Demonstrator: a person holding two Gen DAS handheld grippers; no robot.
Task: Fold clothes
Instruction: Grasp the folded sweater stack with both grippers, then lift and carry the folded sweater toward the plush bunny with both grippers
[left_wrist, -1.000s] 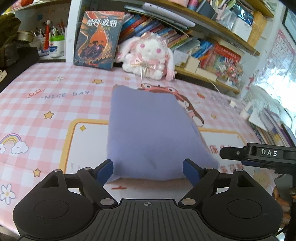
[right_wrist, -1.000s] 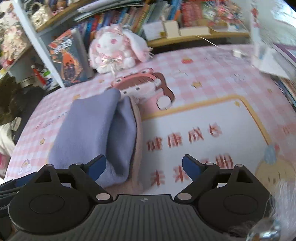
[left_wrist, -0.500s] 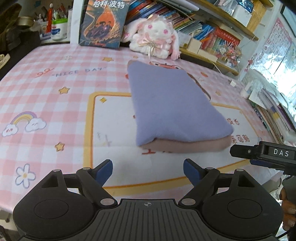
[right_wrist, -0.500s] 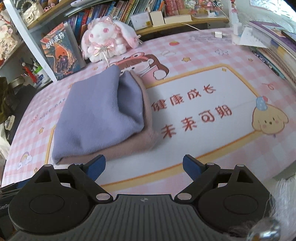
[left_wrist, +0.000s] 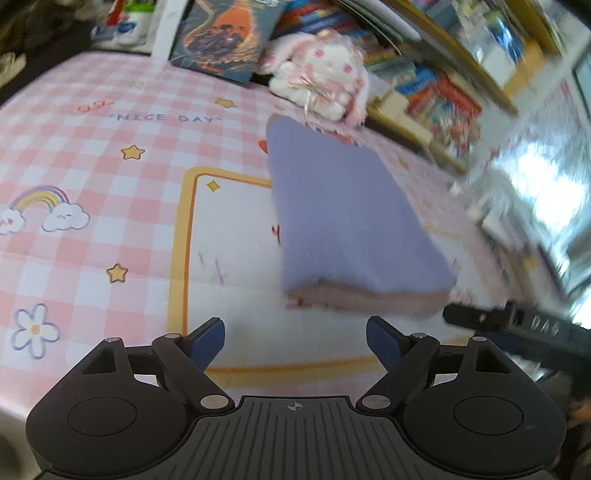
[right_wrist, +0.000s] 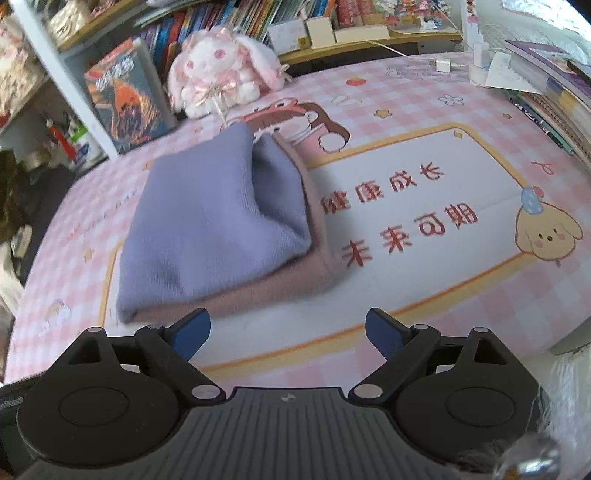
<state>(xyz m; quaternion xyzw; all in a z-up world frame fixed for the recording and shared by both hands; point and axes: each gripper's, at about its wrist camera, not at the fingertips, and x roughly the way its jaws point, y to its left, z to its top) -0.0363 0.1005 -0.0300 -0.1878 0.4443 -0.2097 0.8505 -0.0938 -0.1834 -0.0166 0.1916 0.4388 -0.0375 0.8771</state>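
Right wrist view: lavender garment (right_wrist: 214, 218) lies folded on the tabletop (right_wrist: 424, 229); both grippers' fingers (right_wrist: 190, 332) wide, empty; folding appears complete.

From my left wrist view, the crowded wooden bookshelf (left_wrist: 461, 85) smears into blur; the folded lavender knit garment (right_wrist: 218, 225) hides the pink checkered bench (right_wrist: 424, 122) beneath.

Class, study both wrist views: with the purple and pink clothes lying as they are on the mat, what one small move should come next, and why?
Probably just lift both grippers clear. The purple garment lies folded on the pink one, the stack resting on the mat. The left gripper and the right gripper are both open, empty and short of the stack. Only the purple side fold looks slightly puffed.
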